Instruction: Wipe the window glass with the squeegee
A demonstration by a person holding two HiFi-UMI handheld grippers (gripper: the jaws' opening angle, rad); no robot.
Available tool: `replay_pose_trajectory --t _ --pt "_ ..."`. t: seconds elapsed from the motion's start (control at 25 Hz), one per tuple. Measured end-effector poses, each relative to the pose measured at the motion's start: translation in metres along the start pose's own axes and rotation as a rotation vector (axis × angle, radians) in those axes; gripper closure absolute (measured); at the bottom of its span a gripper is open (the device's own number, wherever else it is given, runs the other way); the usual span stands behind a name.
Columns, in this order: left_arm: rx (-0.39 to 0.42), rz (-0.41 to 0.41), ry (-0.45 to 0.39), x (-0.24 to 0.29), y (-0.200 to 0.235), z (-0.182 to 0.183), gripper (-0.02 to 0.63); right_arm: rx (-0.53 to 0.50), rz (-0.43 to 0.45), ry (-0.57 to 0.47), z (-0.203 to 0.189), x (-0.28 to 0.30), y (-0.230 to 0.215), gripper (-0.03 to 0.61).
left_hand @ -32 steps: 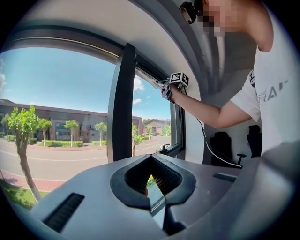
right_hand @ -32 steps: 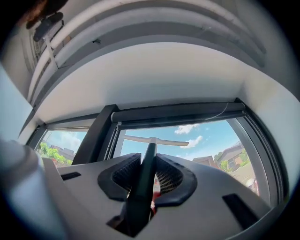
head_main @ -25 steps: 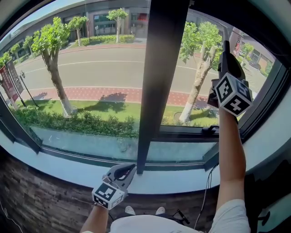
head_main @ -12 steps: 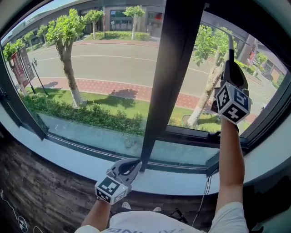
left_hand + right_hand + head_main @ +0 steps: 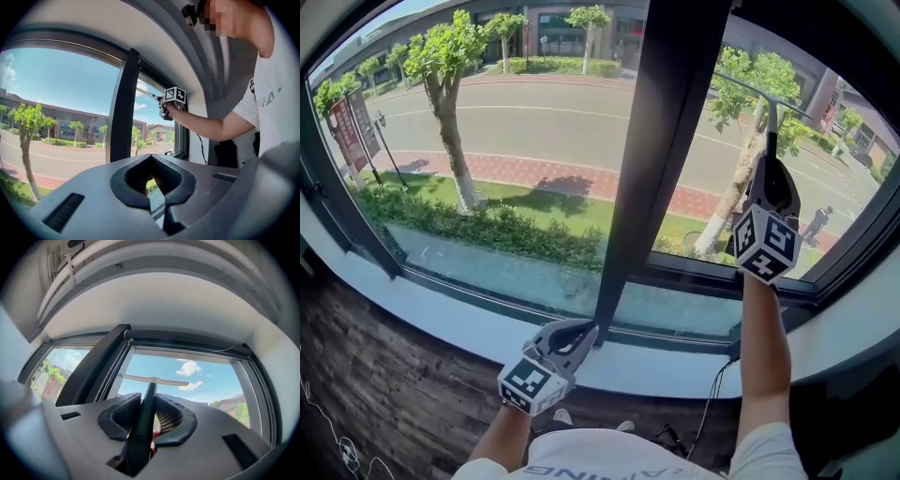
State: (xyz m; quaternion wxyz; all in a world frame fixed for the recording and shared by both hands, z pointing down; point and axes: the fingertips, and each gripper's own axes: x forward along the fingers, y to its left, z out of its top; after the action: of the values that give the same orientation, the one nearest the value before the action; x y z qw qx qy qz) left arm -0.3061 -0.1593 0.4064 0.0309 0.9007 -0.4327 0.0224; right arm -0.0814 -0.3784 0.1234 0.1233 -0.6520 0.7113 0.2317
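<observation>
The squeegee point(image 5: 769, 117) has a dark handle and a thin pale blade, which lies against the upper part of the right window pane point(image 5: 834, 169). My right gripper point(image 5: 772, 173) is raised and shut on the handle. In the right gripper view the handle of the squeegee point(image 5: 146, 413) runs up between the jaws of my right gripper point(image 5: 149, 397) to the crosswise blade. My left gripper point(image 5: 574, 334) hangs low by the foot of the dark mullion point(image 5: 661, 141), just above the sill. It is shut with nothing in it, as my left gripper point(image 5: 151, 159) also shows in its own view.
A wide left pane point(image 5: 516, 141) shows the street, trees and a hedge. A white sill point(image 5: 675, 364) runs below both panes. A thin cable point(image 5: 712, 403) hangs under the sill on the right. A dark brick wall point(image 5: 375, 375) lies below left.
My right gripper has come down the right pane with the squeegee, and the blade is now in sight. The left gripper has stayed by the foot of the mullion.
</observation>
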Motion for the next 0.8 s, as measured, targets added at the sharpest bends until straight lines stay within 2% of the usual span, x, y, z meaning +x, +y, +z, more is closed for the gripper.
replay_pose_trajectory --t 0.36,0.8 --pt "0.016 0.006 -0.015 0.003 0.000 0.004 0.595 0.014 0.009 0.085 -0.054 -0.037 0.013 0.479" --pt "0.034 -0.005 0.018 0.010 -0.010 -0.002 0.597 0.000 0.013 0.166 -0.108 -0.072 0.019 0.479"
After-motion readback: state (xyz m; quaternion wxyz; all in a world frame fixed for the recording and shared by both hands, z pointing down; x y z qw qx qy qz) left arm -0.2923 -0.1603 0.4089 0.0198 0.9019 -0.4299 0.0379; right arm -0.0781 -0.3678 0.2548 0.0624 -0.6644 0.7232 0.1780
